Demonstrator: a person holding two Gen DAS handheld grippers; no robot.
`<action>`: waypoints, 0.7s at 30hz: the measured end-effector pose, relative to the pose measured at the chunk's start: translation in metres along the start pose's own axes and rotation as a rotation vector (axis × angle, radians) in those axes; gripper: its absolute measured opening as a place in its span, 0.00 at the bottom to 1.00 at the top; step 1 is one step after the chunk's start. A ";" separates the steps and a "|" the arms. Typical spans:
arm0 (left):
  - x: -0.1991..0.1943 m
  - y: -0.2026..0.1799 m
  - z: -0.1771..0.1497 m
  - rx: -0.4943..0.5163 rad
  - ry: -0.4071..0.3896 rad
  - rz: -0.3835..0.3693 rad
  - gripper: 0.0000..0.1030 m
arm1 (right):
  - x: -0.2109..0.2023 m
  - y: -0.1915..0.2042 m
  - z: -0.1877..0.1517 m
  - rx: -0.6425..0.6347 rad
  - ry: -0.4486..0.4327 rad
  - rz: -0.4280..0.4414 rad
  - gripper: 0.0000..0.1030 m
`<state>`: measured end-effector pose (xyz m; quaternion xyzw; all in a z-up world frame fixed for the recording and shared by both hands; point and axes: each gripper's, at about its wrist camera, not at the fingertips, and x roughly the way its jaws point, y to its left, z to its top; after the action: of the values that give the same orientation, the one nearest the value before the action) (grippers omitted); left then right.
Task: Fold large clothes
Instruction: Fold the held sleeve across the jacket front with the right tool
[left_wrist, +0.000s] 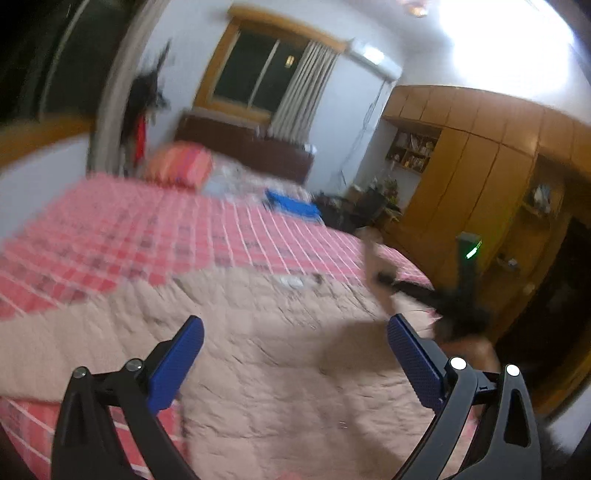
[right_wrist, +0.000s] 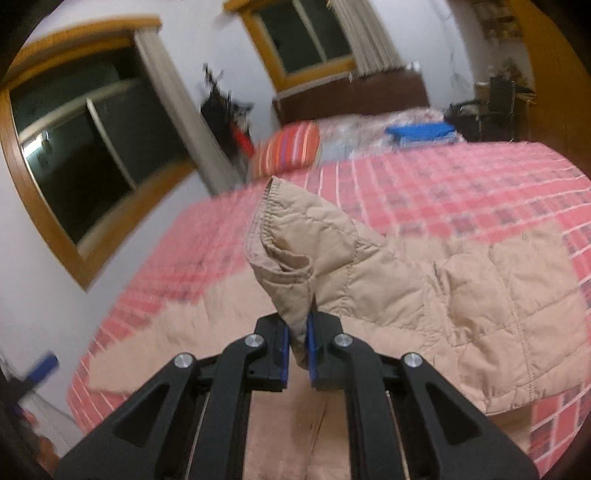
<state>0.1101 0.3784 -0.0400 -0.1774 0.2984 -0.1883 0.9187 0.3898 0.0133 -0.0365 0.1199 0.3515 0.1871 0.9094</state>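
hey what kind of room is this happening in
Most likely a home bedroom: a bed with a red checked cover, a striped pillow by the dark headboard, and a wooden wardrobe along one wall.

Beige quilted jacket (right_wrist: 461, 295) – red-pink checked bedspread (right_wrist: 443, 184), blue claw pads (right_wrist: 312, 343).

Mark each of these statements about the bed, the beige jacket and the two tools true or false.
1. The right tool is shut on the beige jacket. True.
2. The left tool grips the jacket. False: it is open and holds nothing.
3. The jacket lies on a plain blue bedspread. False: the bedspread is pink checked.
4. A striped pillow sits near the headboard. True.
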 end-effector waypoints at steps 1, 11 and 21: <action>0.012 0.004 0.002 -0.025 0.037 -0.017 0.97 | 0.013 0.006 -0.010 -0.022 0.029 -0.018 0.06; 0.126 0.035 -0.006 -0.227 0.263 -0.057 0.97 | 0.087 0.013 -0.068 -0.094 0.253 -0.013 0.21; 0.227 0.039 -0.022 -0.259 0.449 -0.034 0.97 | 0.004 -0.014 -0.086 -0.048 0.156 0.104 0.68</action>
<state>0.2765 0.3050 -0.1835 -0.2522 0.5134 -0.1988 0.7958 0.3374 0.0092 -0.1057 0.1014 0.4100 0.2512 0.8709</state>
